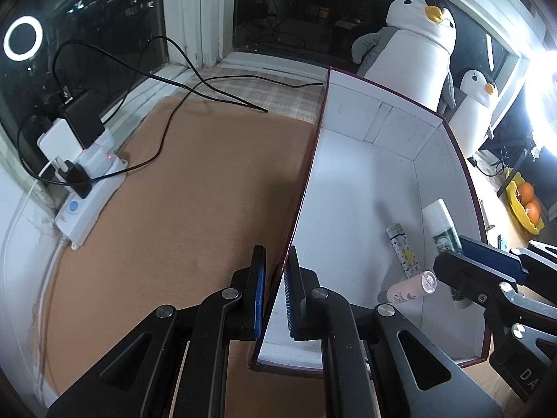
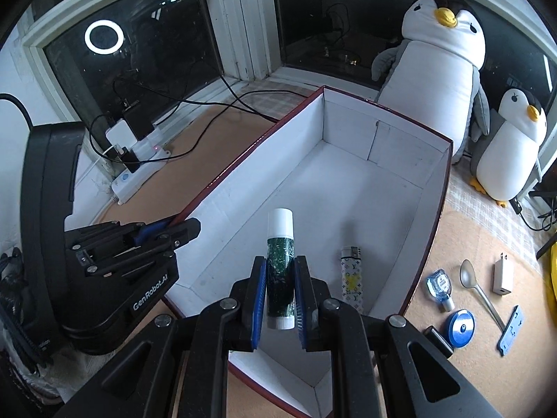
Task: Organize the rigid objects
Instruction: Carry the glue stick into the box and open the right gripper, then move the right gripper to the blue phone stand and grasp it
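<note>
A white-lined box with a dark red rim stands on the brown mat. My left gripper is shut on the box's left wall, one pad on each side; it also shows in the right wrist view. My right gripper hovers over the box's near end, shut on a dark green tube with a white cap, cap pointing away. On the box floor lie a patterned lighter and a pink tube; the pink tube is hidden in the right wrist view.
Right of the box on the mat lie a small clear bottle, a spoon, a white plug, a blue round case and a blue flat piece. A power strip with cables sits left. Plush penguins stand behind the box.
</note>
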Action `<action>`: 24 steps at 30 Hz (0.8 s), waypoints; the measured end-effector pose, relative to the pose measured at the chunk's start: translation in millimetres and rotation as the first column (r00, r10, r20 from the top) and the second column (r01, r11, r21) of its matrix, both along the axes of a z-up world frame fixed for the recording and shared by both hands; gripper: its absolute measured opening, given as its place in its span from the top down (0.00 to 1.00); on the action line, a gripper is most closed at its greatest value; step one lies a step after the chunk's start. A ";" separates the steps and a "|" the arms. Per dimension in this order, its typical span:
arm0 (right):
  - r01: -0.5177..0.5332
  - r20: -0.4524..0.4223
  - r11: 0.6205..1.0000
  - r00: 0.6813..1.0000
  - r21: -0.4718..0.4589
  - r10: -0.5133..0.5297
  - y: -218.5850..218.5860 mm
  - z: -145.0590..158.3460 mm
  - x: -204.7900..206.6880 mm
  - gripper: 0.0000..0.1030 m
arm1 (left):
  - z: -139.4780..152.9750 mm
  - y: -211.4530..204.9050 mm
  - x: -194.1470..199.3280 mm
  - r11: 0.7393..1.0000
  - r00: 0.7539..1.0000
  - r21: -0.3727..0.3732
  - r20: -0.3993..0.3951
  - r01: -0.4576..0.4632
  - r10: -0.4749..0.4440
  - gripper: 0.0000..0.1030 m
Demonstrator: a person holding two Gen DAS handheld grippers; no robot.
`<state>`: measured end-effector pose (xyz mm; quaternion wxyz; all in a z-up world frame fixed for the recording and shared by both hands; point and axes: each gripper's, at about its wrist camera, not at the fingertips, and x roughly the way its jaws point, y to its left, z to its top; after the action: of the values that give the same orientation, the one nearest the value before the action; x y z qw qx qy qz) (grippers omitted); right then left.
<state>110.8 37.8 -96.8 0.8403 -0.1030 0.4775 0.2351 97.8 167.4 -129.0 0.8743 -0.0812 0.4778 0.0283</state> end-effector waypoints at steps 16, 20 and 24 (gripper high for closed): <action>0.080 0.016 0.995 0.997 0.061 -0.082 -40.0 13.1 4.1 0.58 | 0.9 -4.6 0.8 0.999 1.000 0.034 -0.014 0.004 -0.003 0.91; 0.133 0.022 0.988 0.991 0.081 -0.135 -66.8 17.6 5.5 0.58 | 1.2 -5.9 1.1 0.999 1.000 0.050 -0.020 0.007 -0.006 0.91; 0.204 0.028 0.975 0.978 0.093 -0.207 -104.9 20.7 6.7 0.58 | 1.8 -8.0 1.7 0.998 1.000 0.065 -0.028 0.007 -0.005 0.91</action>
<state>117.5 -67.1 -76.1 0.8728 -0.0196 0.4586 0.1660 99.6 159.4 -127.2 0.8699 -0.0508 0.4888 0.0425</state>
